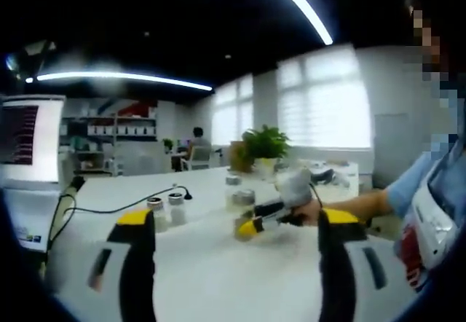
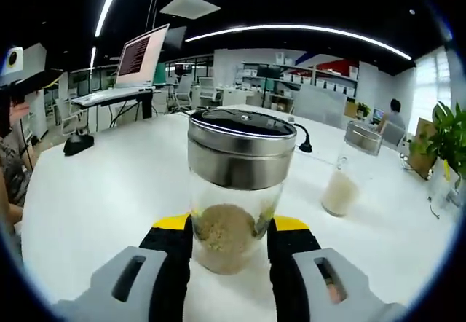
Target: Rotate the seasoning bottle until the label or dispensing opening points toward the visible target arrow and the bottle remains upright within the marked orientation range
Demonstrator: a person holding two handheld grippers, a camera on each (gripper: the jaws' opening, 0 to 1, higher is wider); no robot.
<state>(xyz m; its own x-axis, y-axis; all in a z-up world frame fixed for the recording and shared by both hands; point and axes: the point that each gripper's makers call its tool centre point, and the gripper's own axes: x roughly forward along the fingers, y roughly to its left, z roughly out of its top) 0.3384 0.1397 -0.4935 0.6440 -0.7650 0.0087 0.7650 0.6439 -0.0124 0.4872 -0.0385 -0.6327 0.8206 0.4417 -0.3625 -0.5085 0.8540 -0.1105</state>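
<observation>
Because it is to be turned while kept upright, the clear glass seasoning bottle with a steel lid [image 2: 234,191], at centre frame on the white bench [image 2: 102,191], is clasped low by the right gripper [image 2: 231,253], while the left gripper [image 1: 237,264] is held back, jaws wide.

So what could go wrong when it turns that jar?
1. The right tool grips the seasoning bottle low on its glass, under a big metal lid. A quick twist might tip it.
2. Smooth glass could slip between the jaws, so the bottle may not turn with them.
3. Another jar and a black cable sit nearby on the white table; a wide swing might bump them.
</observation>
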